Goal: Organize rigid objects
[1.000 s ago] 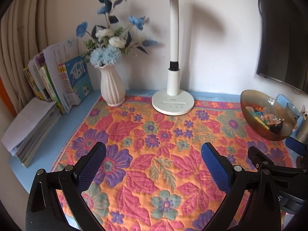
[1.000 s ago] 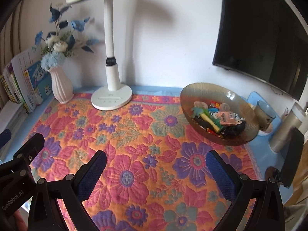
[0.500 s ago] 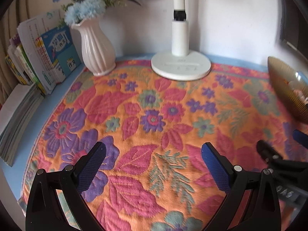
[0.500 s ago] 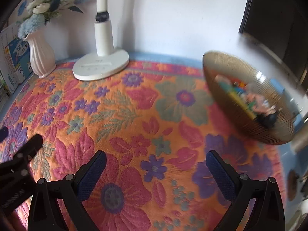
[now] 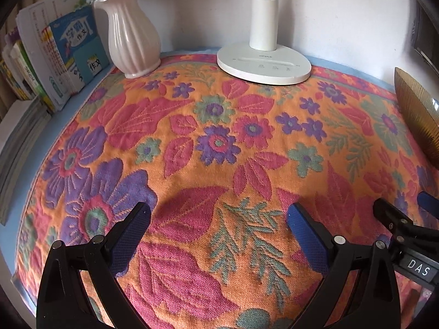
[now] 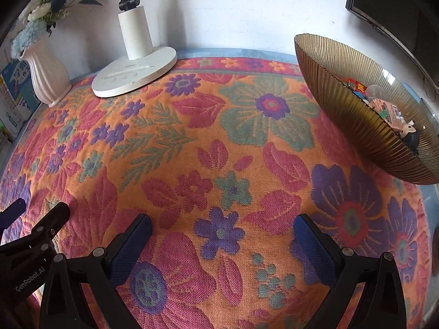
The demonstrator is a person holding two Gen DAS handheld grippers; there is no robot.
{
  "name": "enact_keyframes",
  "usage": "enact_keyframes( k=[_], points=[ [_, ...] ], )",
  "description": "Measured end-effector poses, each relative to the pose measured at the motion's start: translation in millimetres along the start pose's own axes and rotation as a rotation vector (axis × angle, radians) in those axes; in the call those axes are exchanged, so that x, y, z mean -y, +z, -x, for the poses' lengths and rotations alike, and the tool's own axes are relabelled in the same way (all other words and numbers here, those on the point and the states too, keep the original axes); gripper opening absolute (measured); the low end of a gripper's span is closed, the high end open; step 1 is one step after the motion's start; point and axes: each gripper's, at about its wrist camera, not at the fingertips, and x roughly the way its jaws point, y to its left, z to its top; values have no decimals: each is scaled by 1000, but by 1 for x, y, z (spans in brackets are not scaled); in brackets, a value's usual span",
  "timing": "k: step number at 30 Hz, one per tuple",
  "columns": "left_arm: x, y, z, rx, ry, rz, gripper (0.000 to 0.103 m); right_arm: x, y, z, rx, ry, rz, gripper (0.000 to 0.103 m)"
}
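We hold both grippers low over the flowered cloth (image 6: 233,126), each spread wide with nothing between its pads. The small things to sort lie heaped in the ribbed amber bowl (image 6: 356,115) – ahead and to the right of our right gripper (image 6: 222,242), at the far right edge for our left gripper (image 5: 218,229) – so we judge the right the nearer to reach in
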Motion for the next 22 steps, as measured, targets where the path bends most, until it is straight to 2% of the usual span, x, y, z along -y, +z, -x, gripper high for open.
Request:
enact_keyframes(
  k=[5, 8, 12, 22],
  points=[
    [-6, 2, -6, -19, -53, 42, 103, 1, 1, 0, 10, -5, -11, 103],
    [-6, 1, -6, -16, -53, 36, 103, -5, -2, 4, 17, -47, -13, 103],
    [-7, 0, -7, 7, -73, 22, 103, 0, -11, 9, 64, -25, -70, 103],
    [-8, 1, -8, 8, -85, 32, 103, -2, -11, 12, 64, -32, -67, 103]
  ],
)
